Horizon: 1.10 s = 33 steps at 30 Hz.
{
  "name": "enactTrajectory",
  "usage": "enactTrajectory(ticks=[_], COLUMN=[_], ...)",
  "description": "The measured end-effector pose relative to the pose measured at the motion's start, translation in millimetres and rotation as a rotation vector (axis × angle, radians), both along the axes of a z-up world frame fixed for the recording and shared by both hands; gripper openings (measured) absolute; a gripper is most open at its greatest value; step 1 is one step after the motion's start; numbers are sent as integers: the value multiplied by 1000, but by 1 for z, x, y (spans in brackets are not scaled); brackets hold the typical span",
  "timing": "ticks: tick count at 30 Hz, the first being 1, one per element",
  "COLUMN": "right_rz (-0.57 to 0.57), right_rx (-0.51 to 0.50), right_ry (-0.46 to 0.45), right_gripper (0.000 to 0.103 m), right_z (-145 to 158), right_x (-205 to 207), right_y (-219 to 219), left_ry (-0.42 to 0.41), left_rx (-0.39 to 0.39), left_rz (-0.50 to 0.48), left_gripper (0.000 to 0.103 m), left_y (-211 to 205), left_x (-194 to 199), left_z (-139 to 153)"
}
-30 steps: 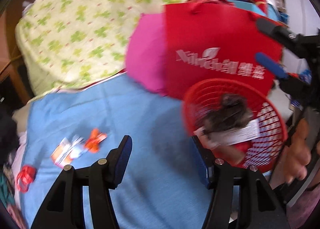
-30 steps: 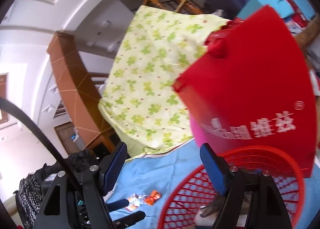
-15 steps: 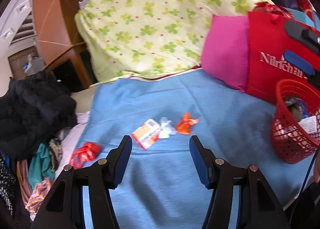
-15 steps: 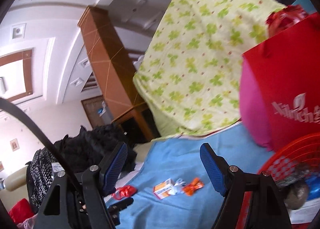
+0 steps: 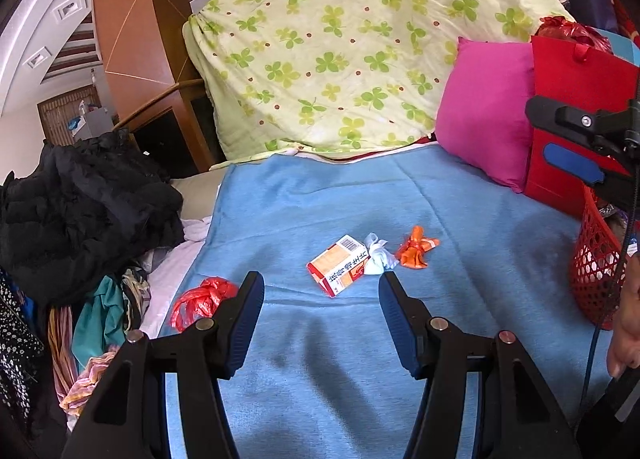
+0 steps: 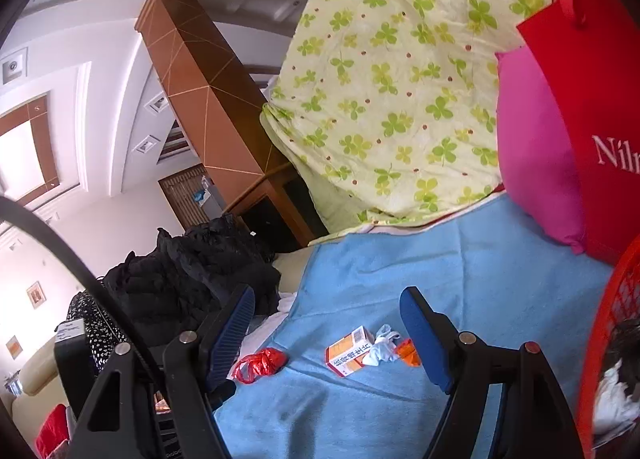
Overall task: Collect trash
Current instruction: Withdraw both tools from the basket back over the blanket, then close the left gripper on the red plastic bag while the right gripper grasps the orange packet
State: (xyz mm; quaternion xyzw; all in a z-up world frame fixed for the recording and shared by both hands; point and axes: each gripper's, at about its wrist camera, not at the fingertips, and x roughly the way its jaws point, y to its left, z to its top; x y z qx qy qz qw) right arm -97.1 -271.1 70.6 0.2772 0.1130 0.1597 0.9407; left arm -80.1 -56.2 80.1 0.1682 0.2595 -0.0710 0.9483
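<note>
On the blue blanket [image 5: 320, 203]: we see four scraps of trash, none yet collected.
Box: the small carton [image 5: 338, 265] lies flat, just ahead of the left gripper [image 5: 321, 297] and close to its centre line; its long axis runs diagonally, near-left to far-right.
Tissue: a white wad [image 5: 376, 257] touches the carton's right end.
Wrapper: an orange twist [image 5: 416, 249] lies just right of the tissue, ahead of the left gripper's right finger [image 5: 400, 323].
Red scrap: a crumpled red plastic piece [image 5: 200, 299] sits near the blanket's left edge, just left of the left finger [image 5: 244, 319].
Left gripper: jaws apart, nothing between them; tilted down toward the carton. We judge it the nearer tool.
Right gripper: [image 6: 327, 335] jaws apart and empty; it points almost level, with the same cluster low between its fingers and farther off.
Basket: the red mesh basket [image 5: 592, 259], already holding rubbish, stands at the right edge, well apart from the cluster.
Surroundings: pink pillow [image 5: 484, 115], red bag [image 5: 576, 107] and clover quilt [image 5: 360, 51] behind; dark clothes [image 5: 80, 211] at left.
Obstruction: we see none between the left jaws and the carton; the touching tissue may come along in a grasp.
</note>
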Motion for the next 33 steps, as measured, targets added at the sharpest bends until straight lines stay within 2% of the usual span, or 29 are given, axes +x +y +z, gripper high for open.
enactTrajectory(ticks=[13,18,27,30,32,33], right_rz=[12,26,80,58,38,27], right_rx=[-12,-17,-37,-55,-30,-4], right_ry=[49,76,222,297,353,392], right_gripper=[79,79,78,77,75,69], right_z=[-6,-10,-34,-45,-56,-64], right_x=[15,24,58,75,87,96], right_y=[14,23,46,45,37,31], left_ry=[19,53,152,169,172,173], left_rx=[-21,-50,-95,-112,-120,-130], left_rz=[15,39,213,276,312,334], left_gripper=[61,61,61,61,61,61], left_y=[13,34,118,147,163,171], left_x=[9,22,59,71,77,81], left_z=[-11,-23,-69,-81,-87,-91])
